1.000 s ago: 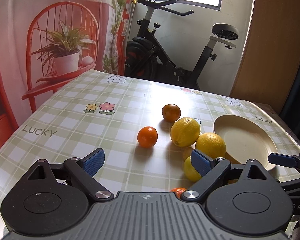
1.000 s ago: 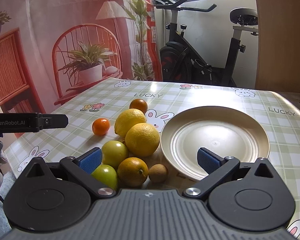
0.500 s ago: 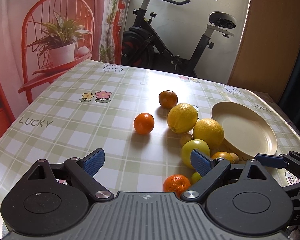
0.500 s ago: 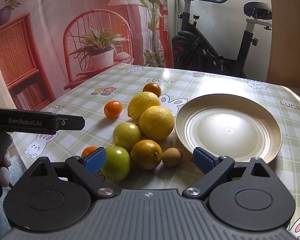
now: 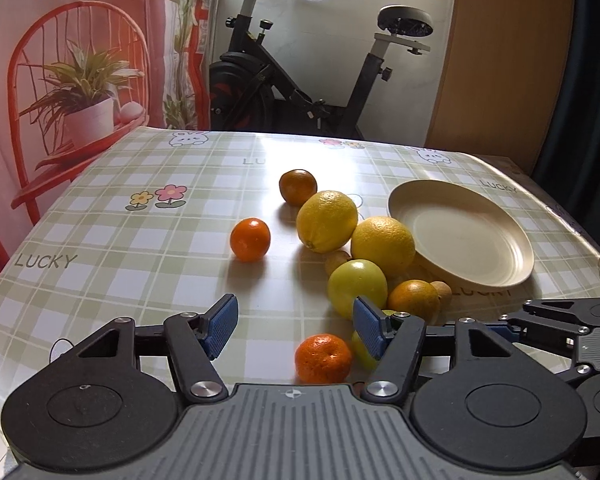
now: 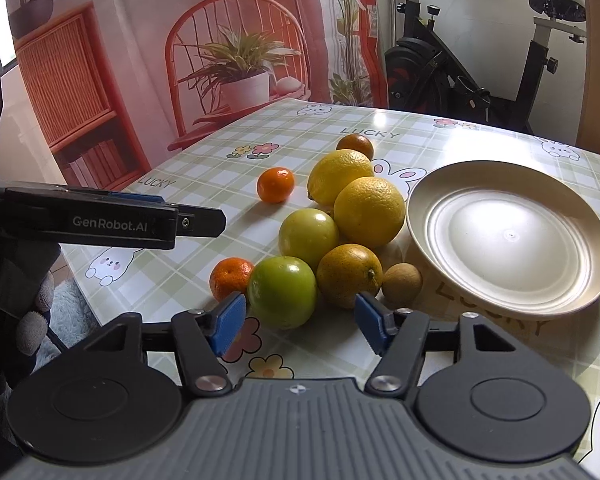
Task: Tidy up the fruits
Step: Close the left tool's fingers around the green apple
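A pile of fruit lies on the checked tablecloth left of an empty cream plate (image 6: 508, 236) (image 5: 464, 236). It holds a lemon (image 6: 340, 174), a big yellow orange (image 6: 370, 212), a yellow-green apple (image 6: 308, 236), a green apple (image 6: 282, 296), a small orange (image 6: 350, 274), a brown kiwi-like fruit (image 6: 402, 282) and three mandarins (image 6: 231, 276) (image 6: 276, 184) (image 6: 355, 146). My right gripper (image 6: 300, 326) is open, just short of the green apple. My left gripper (image 5: 296, 328) is open above the near mandarin (image 5: 323, 358).
The table's left edge (image 6: 112, 272) drops to a pale rug. An exercise bike (image 5: 300, 68) stands beyond the far edge. A printed red backdrop with a chair and plant (image 5: 80, 92) hangs to the left. A wooden door (image 5: 504, 56) is at the right.
Both grippers have drawn back and risen, so more fruit shows near their fingers. The near mandarin has come into full view under my left gripper. No fruit has moved.
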Available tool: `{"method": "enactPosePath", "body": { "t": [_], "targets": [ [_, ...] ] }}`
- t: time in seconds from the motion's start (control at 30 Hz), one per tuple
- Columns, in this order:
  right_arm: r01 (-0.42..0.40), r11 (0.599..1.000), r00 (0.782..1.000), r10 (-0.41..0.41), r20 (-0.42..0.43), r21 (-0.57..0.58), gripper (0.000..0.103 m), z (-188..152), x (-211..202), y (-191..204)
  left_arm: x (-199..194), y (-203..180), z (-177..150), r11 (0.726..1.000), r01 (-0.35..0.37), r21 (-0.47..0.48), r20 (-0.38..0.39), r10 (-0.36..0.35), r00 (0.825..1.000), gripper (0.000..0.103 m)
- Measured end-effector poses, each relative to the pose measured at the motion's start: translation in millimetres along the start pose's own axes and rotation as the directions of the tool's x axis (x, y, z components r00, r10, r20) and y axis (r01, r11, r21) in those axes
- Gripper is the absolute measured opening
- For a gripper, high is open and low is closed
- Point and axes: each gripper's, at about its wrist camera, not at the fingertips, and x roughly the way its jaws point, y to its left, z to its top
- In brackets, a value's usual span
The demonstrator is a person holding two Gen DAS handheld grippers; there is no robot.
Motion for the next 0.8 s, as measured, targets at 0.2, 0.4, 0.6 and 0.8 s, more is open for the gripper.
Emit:
{"method": "enactPosePath", "body": {
  "t": [0.2,0.4,0.6,0.8],
  "targets": [
    [-0.019,1.000,1.000,0.019,-0.014,-0.010,0.054,-2,5,3,9,-9,1,0.991,0.131,0.037,-0.025,-0.130,0.991,0.066],
    [-0.020,1.000,1.000,0.020,-0.019,0.012,0.050,-3,9,-2,24,-14,4,0.978,0.204,0.036,-0.071,-0.201,0.977,0.066],
    [-0.023,0.999,1.000,0.024,-0.016,0.030,0.049,-4,14,-5,35,-17,0,0.970,0.242,0.021,-0.117,-0.238,0.964,0.055],
    [-0.035,0.999,0.999,0.035,-0.016,0.036,0.048,-6,18,-6,42,-15,0,0.966,0.258,-0.004,-0.134,-0.257,0.957,0.054]
  ]
}}
